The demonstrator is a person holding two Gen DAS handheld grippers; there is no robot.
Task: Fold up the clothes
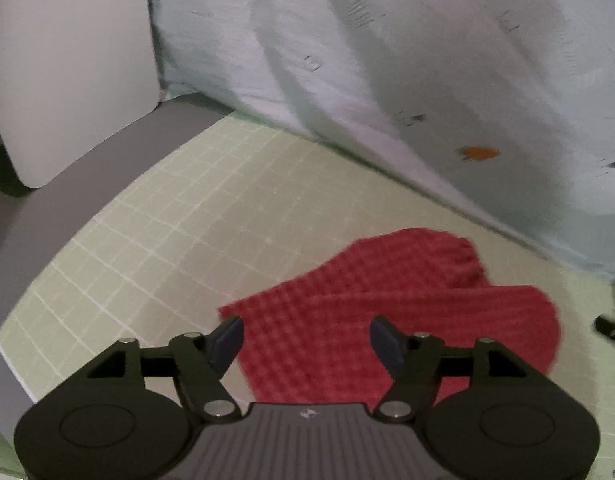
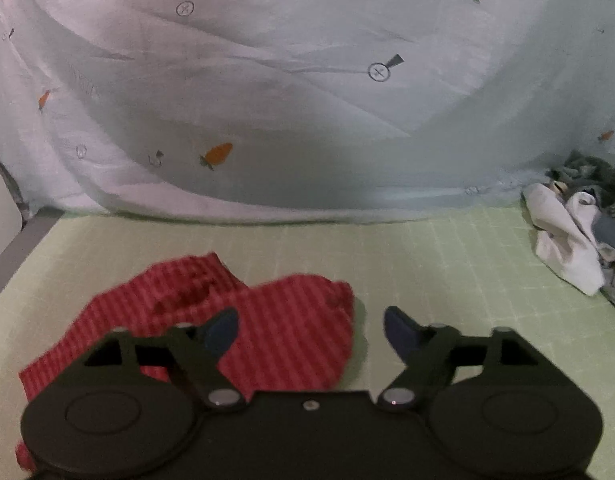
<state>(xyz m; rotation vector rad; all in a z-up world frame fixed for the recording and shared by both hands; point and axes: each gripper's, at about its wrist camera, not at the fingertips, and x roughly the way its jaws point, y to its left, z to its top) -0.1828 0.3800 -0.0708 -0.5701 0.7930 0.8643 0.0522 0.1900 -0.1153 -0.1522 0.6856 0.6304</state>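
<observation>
while both grippers hang with jaws spread and hold nothing, the red garment (image 2: pixel 243 316) lies on the green mat (image 2: pixel 447 280), doubled over unevenly: a part-made or loose fold. left gripper (image 1: pixel 306 334), right gripper (image 2: pixel 311 326). a heap of other clothes (image 2: pixel 579 232) sits unfolded at the mat's right.

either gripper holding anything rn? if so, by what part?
Nothing held. The left gripper and the right gripper both have jaws spread open, empty. The red striped garment lies loose on the green mat.
</observation>
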